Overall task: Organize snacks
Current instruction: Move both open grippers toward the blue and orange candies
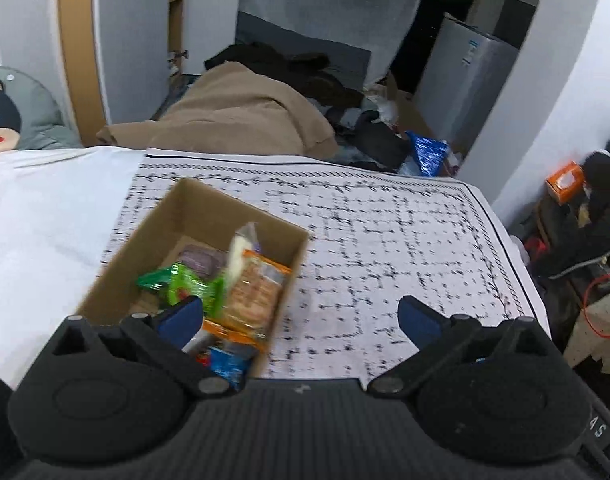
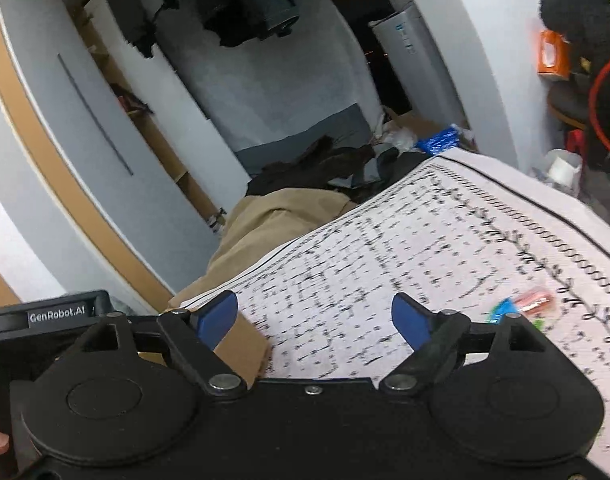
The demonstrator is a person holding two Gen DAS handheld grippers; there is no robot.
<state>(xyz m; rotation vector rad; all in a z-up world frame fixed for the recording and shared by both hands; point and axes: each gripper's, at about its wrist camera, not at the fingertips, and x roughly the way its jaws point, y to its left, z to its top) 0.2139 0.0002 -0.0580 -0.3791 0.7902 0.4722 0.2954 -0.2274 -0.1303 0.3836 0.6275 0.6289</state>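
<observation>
White cloth (image 1: 385,240) with black marks spreads beyond the left gripper (image 1: 301,318), whose jaws gape wide and empty; the cardboard box (image 1: 153,236) of snacks (image 1: 253,288) sits past its left finger.

Right wrist view: right gripper (image 2: 315,322) spread, empty; loose snacks (image 2: 521,306) beyond its right finger. A "GenRobot.AI" label (image 2: 57,315) lies left.

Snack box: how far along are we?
Mostly done: the cardboard box already holds several packets, including a green packet and crackers. Nothing in hand: left gripper and right gripper are open, empty. Left: loose snacks on the patterned cloth.
</observation>
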